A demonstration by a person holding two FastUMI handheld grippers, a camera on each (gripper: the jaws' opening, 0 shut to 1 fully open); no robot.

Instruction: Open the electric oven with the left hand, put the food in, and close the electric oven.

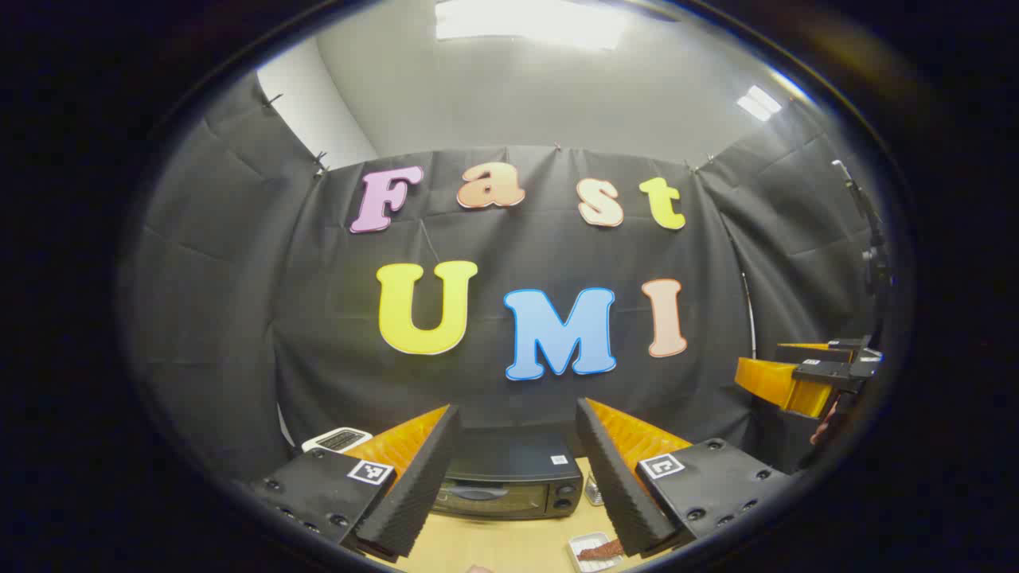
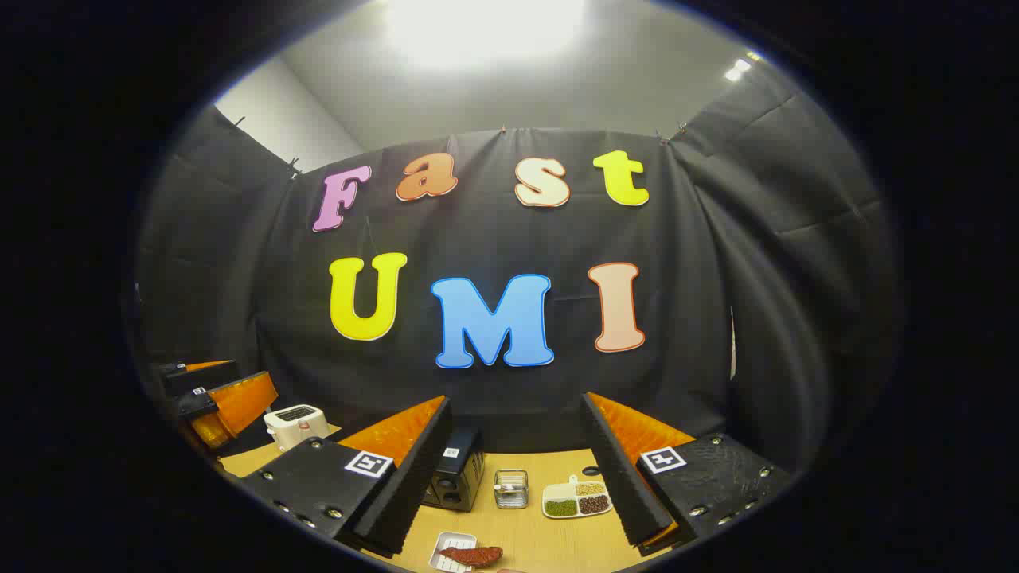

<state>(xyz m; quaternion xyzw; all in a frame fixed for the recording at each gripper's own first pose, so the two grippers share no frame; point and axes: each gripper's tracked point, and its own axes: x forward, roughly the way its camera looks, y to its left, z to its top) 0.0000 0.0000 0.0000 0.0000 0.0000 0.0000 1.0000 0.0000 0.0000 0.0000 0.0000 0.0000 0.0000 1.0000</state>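
A wooden table (image 1: 509,549) stands before the booth's black cloth wall, and on it sits the oven (image 1: 509,485), a dark countertop box with its glass door shut and its knobs at its right end; by all signs nothing of the task is done. In the left gripper view the oven lies straight ahead between the fingers of the left gripper (image 1: 517,469), which hangs above and short of it with jaws spread wide and empty. The right gripper (image 2: 517,469) is held up beside it, likewise released and holding nothing, and from its own view the oven shows end-on, toward the back of the table. A white toaster (image 2: 294,423) stands at the table's far left, well apart from the oven. To the oven's right are a small wire holder (image 2: 510,488) and a white divided dish (image 2: 577,499) of green, brown and pale grains. Nearest the camera, at the table's front edge, lies the food (image 2: 471,555), a reddish-brown strip resting on a small white tray (image 2: 447,549), untouched and near the oven's front right corner. All three steps appear to remain: the left gripper must pull the door down, the food must go inside, and the door must be closed.
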